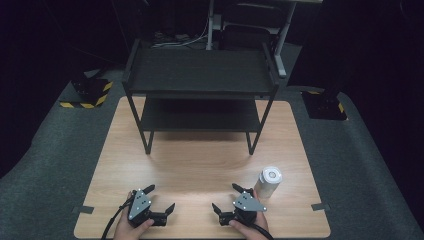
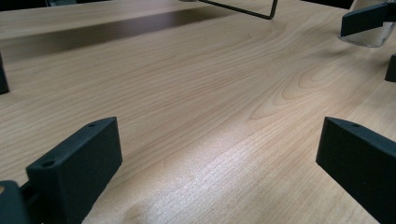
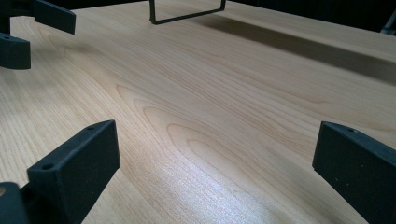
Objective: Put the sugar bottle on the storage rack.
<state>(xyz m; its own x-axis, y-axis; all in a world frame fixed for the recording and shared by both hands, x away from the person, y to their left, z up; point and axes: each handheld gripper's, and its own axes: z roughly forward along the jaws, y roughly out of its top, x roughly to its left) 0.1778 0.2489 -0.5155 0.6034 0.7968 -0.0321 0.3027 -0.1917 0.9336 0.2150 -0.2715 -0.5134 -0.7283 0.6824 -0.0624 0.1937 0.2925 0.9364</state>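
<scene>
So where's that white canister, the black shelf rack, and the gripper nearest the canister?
white canister (image 1: 269, 182), high view, on its side wall just below the lid.
black shelf rack (image 1: 200, 70), high view, on the bare top shelf.
right gripper (image 1: 227, 198), high view, midway between its open fingertips.

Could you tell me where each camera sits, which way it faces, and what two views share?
High view: above the person's side, looking forward and down on the table, shelf rack and white cup; both hands show.
Left gripper view: rides the left tool, jaws open, facing across the tabletop.
Right gripper view: rides the right tool, jaws open.
Both gripper views share the rack's foot and each other's tool.
</scene>
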